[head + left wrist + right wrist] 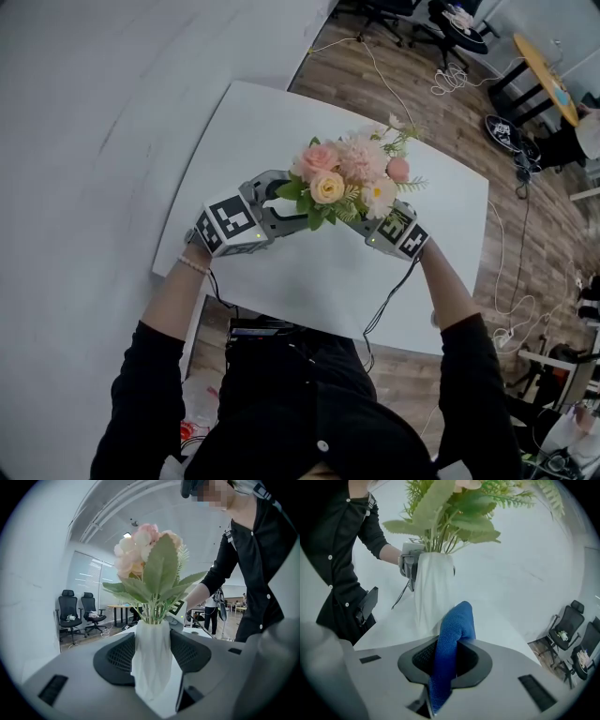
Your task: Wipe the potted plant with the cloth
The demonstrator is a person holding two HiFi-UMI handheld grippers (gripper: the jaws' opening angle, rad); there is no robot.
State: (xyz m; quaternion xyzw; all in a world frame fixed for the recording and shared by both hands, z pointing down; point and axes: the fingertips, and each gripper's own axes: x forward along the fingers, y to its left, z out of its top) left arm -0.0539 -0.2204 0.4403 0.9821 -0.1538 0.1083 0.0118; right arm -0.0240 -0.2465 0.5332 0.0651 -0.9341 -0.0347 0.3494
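1. Holding the potted plant [342, 178] over the white table [281, 122], the left gripper [274, 202] has its jaws set wide around the middle of the white vase [152, 660], pads pressed to both sides.
2. Whether the vase stands on the table or hangs just above it, I can't make out.
3. The right gripper [375, 225] is clamped on a blue cloth [452, 637], whose folded end sticks up out of the jaws close to the lower part of the vase. I can't tell if they touch.
4. My guess is the plant is light but top-heavy, with pink and cream blooms [337, 159] spreading wider than the vase.
5. The faceted vase looks hard and smooth, likely slippery, so the mid-body grip seems the right place.
6. The leaves [161, 569] look thin and bendy and the petals delicate, so they want soft strokes, not rubbing.
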